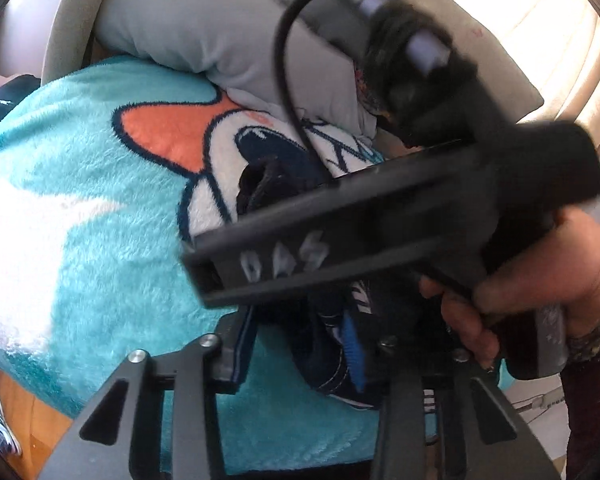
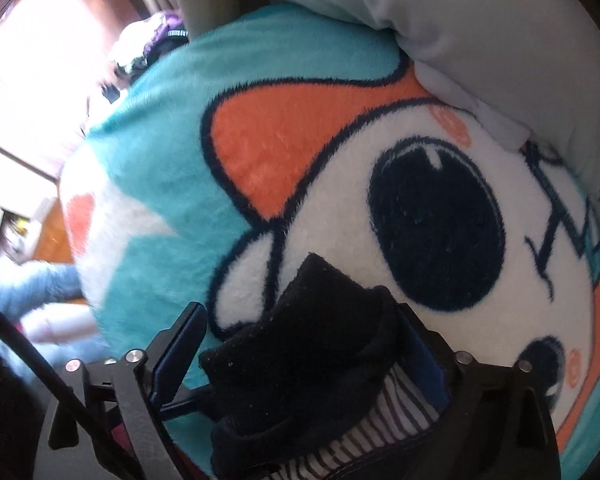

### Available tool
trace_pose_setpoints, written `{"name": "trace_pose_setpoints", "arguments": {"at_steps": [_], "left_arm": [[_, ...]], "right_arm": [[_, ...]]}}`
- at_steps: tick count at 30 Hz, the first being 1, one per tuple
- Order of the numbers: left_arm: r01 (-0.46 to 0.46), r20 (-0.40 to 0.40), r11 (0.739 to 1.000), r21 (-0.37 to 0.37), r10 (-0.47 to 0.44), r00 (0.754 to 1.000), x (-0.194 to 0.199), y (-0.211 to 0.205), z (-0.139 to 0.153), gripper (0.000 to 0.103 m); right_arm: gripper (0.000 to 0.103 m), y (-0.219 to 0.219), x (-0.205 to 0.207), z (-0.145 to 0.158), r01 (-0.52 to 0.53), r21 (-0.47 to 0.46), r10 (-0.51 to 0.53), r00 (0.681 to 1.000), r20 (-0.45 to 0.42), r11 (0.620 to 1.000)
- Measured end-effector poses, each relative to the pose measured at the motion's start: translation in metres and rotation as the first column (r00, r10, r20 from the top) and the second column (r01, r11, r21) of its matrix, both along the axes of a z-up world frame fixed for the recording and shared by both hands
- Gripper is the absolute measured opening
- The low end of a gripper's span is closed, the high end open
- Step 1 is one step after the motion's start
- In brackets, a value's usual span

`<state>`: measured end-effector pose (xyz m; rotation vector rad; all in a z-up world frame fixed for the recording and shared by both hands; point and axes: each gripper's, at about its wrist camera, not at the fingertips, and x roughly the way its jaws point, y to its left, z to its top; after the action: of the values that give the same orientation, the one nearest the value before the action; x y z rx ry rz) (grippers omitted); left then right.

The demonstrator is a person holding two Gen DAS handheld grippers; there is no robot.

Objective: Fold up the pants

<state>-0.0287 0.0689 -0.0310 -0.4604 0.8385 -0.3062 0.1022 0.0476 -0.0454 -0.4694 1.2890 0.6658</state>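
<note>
**Dark pants bunched on the fleece blanket**

The dark navy pants [image 2: 300, 352], striped lining showing, lie crumpled on the teal cartoon-print fleece blanket [image 2: 172, 184], running from 6 toward 12 o'clock. The right gripper [image 2: 300, 360] is spread wide around them, released. The left gripper [image 1: 312, 352] fingers straddle the cloth; grip unclear.

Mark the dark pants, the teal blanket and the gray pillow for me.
dark pants [image 2: 308, 344]: right wrist view, bunched black fabric between the fingers.
teal blanket [image 1: 100, 280]: left wrist view, plain teal fleece.
gray pillow [image 1: 204, 20]: left wrist view, its broad face.
</note>
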Motion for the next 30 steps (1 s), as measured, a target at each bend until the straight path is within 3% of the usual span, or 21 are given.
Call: {"name": "trace_pose_setpoints", "arguments": {"at_steps": [3, 4, 8, 13, 19, 26, 30], "left_arm": [[0.012, 0.028, 1.0, -0.015, -0.012, 1.0, -0.005, -0.002, 0.006, 0.03], [0.018, 0.036, 1.0, -0.018, -0.017, 0.999, -0.007, -0.003, 0.009, 0.03], [0.048, 0.081, 0.999, -0.017, -0.047, 0.996, -0.013, -0.015, 0.023, 0.028], [0.101, 0.148, 0.995, -0.012, -0.098, 0.984, -0.023, -0.033, 0.049, 0.028], [0.196, 0.215, 0.981, 0.007, -0.193, 0.957, -0.031, -0.071, 0.079, 0.028], [0.345, 0.224, 0.937, 0.046, -0.346, 0.911, -0.024, -0.137, 0.089, 0.024], [0.426, 0.196, 0.9, 0.096, -0.437, 0.878, -0.024, -0.172, 0.079, 0.024]], "right_arm": [[0.068, 0.0, -0.011, 0.004, -0.033, -0.054, 0.038, 0.996, 0.085, 0.998], [0.056, -0.003, -0.013, 0.007, -0.033, -0.061, 0.039, 0.994, 0.106, 0.998], [0.042, -0.023, -0.024, 0.026, -0.034, 0.025, 0.03, 0.991, 0.132, 0.999], [0.041, -0.06, -0.044, 0.062, -0.009, 0.163, -0.021, 0.983, 0.184, 0.987], [0.041, -0.132, -0.062, 0.1, 0.072, 0.355, -0.153, 0.966, 0.207, 0.932], [0.041, -0.22, -0.084, 0.094, 0.206, 0.534, -0.323, 0.937, 0.135, 0.82], [0.041, -0.266, -0.095, 0.071, 0.284, 0.631, -0.408, 0.911, 0.056, 0.722]]}}
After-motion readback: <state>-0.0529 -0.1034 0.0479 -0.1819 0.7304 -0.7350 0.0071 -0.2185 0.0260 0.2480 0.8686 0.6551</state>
